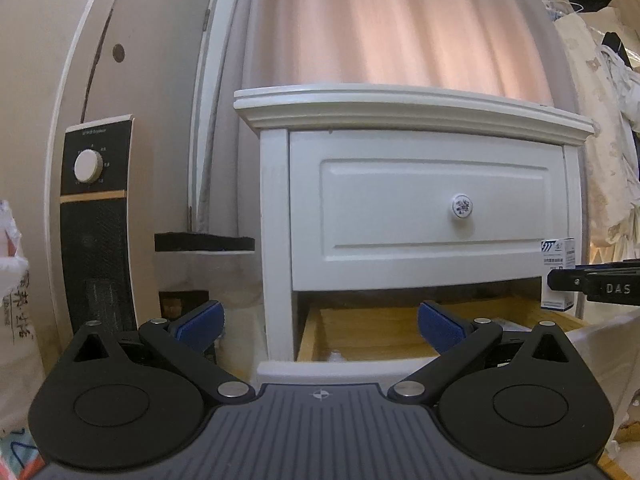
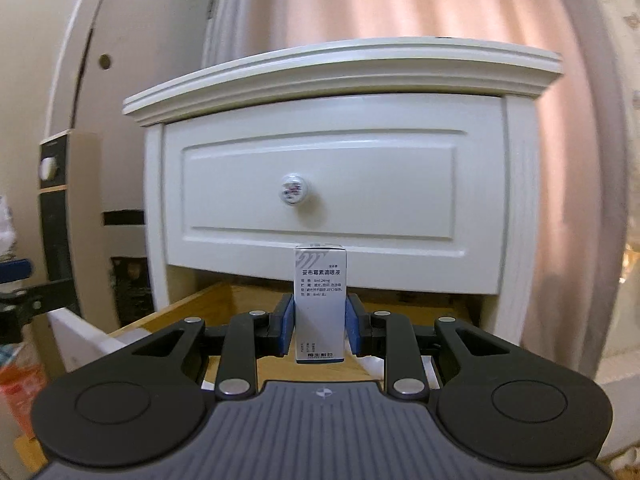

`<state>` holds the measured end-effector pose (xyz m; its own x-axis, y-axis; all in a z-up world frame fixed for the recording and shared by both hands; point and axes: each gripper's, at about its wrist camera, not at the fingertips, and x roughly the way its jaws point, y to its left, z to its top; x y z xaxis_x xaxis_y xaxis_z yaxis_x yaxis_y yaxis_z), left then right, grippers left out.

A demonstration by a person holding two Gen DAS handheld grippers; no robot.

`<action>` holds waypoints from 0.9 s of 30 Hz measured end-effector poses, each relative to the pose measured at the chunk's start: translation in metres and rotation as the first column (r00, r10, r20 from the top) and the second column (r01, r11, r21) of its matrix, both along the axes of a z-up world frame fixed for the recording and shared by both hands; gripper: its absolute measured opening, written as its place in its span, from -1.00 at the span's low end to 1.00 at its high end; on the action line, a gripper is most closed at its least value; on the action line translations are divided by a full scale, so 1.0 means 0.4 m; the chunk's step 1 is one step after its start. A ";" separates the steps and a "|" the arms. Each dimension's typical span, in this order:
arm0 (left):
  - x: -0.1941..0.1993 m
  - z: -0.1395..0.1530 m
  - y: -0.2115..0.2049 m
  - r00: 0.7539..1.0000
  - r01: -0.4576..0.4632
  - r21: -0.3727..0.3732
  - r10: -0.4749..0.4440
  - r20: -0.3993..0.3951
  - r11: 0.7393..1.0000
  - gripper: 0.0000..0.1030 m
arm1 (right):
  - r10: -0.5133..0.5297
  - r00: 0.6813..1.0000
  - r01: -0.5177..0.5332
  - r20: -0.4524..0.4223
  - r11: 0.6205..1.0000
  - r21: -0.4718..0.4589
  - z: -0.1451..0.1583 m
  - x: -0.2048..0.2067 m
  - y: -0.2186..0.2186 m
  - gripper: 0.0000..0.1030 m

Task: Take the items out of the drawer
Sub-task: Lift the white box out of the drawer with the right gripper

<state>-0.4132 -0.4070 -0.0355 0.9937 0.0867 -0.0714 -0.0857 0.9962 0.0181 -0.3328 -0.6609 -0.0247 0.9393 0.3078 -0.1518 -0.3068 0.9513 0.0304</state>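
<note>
A white nightstand has its upper drawer closed and its lower wooden drawer pulled out. My right gripper is shut on a small white medicine box, held upright above the open lower drawer. The same medicine box and the right gripper's fingers appear at the right edge of the left wrist view. My left gripper stands open in front of the drawer, with nothing between its blue pads.
A black and white heater stands left of the nightstand, against a pale door. A pink curtain hangs behind. Clothes hang at the right. A plastic bag lies at the far left.
</note>
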 end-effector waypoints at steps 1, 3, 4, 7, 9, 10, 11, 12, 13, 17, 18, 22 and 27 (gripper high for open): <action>-0.004 -0.003 -0.002 1.000 0.000 -0.002 0.000 -0.002 1.000 1.00 | -0.010 1.000 0.010 0.004 1.000 0.001 -0.004 -0.001 0.001 -0.48; -0.012 -0.008 -0.007 1.000 -0.007 -0.006 0.007 -0.005 1.000 1.00 | -0.040 0.999 0.040 0.018 0.999 0.004 -0.014 -0.003 0.005 -0.48; -0.015 -0.010 -0.009 1.000 -0.009 -0.010 0.009 -0.007 1.000 1.00 | -0.055 0.998 0.055 0.025 0.998 0.005 -0.018 -0.005 0.008 -0.48; -0.021 -0.014 -0.013 1.000 -0.009 -0.018 0.009 -0.014 1.000 1.00 | -0.101 0.994 0.101 0.046 0.995 0.009 -0.033 -0.009 0.015 -0.48; -0.026 -0.017 -0.016 1.000 -0.010 -0.016 0.009 -0.013 1.000 1.00 | -0.134 0.989 0.133 0.061 0.991 0.018 -0.042 -0.011 0.020 -0.48; -0.027 -0.017 -0.017 1.000 -0.011 -0.015 0.011 -0.013 1.000 1.00 | -0.146 0.987 0.145 0.067 0.989 0.025 -0.049 -0.012 0.020 -0.48; -0.028 -0.018 -0.018 1.000 -0.012 -0.014 0.012 -0.013 1.000 1.00 | -0.158 0.985 0.156 0.069 0.987 0.031 -0.055 -0.012 0.020 -0.48; -0.029 -0.018 -0.017 1.000 -0.012 -0.015 0.012 -0.014 1.000 1.00 | -0.170 0.983 0.168 0.070 0.985 0.036 -0.060 -0.010 0.020 -0.48; -0.028 -0.019 -0.016 1.000 -0.013 -0.016 0.013 -0.015 1.000 1.00 | -0.181 0.981 0.179 0.071 0.983 0.040 -0.065 -0.009 0.020 -0.48; -0.024 -0.027 -0.015 0.999 -0.017 -0.020 0.016 -0.030 1.000 1.00 | -0.201 0.977 0.198 0.075 0.979 0.046 -0.077 -0.008 0.024 -0.48; -0.024 -0.030 -0.014 0.999 -0.013 -0.024 0.012 -0.036 1.000 1.00 | -0.205 0.976 0.202 0.080 0.978 0.045 -0.080 -0.010 0.026 -0.48; -0.031 -0.040 -0.014 0.999 -0.007 -0.035 0.006 -0.040 0.999 1.00 | -0.219 0.970 0.215 0.103 0.975 0.046 -0.082 -0.026 0.033 -0.47; -0.032 -0.051 -0.010 0.998 -0.010 -0.052 0.006 -0.061 0.999 1.00 | -0.210 0.969 0.206 0.127 0.978 0.042 -0.075 -0.058 0.034 -0.47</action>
